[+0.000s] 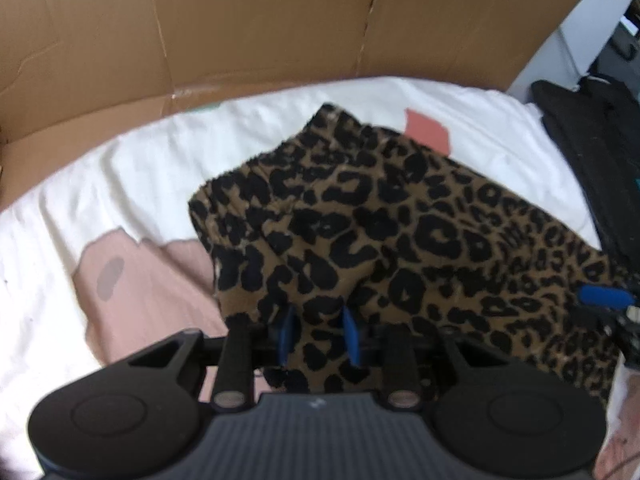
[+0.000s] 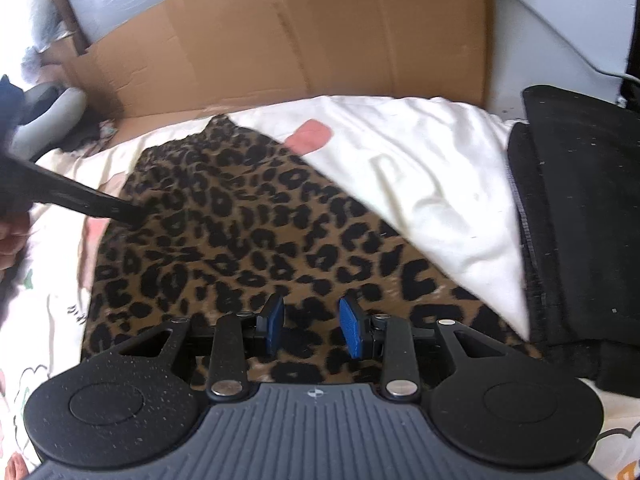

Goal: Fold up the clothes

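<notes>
A leopard-print garment [image 1: 400, 220] lies spread on a white bed sheet [image 1: 80, 200]. My left gripper [image 1: 319, 332] is shut on a raised fold at its near left edge, and the cloth runs up between the blue pads [image 1: 289, 334]. In the right wrist view the same garment [image 2: 240, 240] fills the middle. My right gripper [image 2: 312, 328] hovers over its near edge, open, with nothing pinched between its blue pads [image 2: 352, 330]. The left gripper's black finger [image 2: 100, 204] reaches into the cloth from the left. A blue pad of the right gripper [image 1: 604, 296] shows at the right edge.
A brown cardboard sheet [image 1: 240, 20] stands behind the bed, also in the right wrist view [image 2: 320, 20]. Black fabric [image 2: 580, 220] lies along the right side of the bed, touching the garment's corner. The sheet [image 2: 420, 180] has pink patches. A person's hand [image 2: 8, 240] is at far left.
</notes>
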`<action>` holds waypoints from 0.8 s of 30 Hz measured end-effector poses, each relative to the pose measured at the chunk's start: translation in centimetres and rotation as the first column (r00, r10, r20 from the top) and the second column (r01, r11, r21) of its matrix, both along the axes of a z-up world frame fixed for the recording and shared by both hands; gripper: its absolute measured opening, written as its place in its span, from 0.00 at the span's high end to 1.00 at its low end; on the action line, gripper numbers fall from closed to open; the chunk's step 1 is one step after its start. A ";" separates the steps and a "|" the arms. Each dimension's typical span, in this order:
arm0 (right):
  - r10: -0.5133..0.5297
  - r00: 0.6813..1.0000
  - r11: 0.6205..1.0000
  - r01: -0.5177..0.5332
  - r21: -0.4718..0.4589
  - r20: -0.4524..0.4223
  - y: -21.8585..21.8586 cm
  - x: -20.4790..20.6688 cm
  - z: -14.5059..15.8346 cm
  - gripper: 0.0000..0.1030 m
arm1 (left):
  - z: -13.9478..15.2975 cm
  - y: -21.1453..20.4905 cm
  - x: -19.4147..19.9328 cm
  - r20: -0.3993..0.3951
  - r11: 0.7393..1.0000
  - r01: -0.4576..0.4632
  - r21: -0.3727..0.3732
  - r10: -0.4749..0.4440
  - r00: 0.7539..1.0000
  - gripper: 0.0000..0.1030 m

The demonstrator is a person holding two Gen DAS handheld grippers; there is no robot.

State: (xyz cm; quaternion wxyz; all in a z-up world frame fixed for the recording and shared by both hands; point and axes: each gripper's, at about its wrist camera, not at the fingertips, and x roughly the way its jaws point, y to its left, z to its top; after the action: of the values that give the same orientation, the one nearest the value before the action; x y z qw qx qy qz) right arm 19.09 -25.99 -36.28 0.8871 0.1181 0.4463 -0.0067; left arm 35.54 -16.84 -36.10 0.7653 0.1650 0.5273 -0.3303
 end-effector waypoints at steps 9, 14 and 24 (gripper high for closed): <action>0.019 0.997 0.998 -0.024 -0.061 -0.081 1.0 -0.2 -1.9 0.61 | 0.5 0.1 -0.9 0.024 1.000 0.007 -0.012 -0.007 1.000 0.70; -0.006 0.996 0.998 0.002 -0.058 -0.084 0.6 -1.2 -1.5 0.61 | 2.2 0.9 -3.3 0.026 0.998 0.045 -0.046 -0.044 0.999 0.70; 0.059 0.998 0.998 -0.059 0.000 -0.038 2.2 -2.6 0.2 0.61 | 1.8 0.4 -7.7 0.011 0.993 0.050 -0.105 -0.049 0.999 0.70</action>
State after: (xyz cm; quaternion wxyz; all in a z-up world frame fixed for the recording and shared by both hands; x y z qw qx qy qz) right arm 16.44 -23.79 -36.11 0.8782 0.1042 0.4664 0.0170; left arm 27.85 -16.46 -34.32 0.7667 0.1391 0.5016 -0.3758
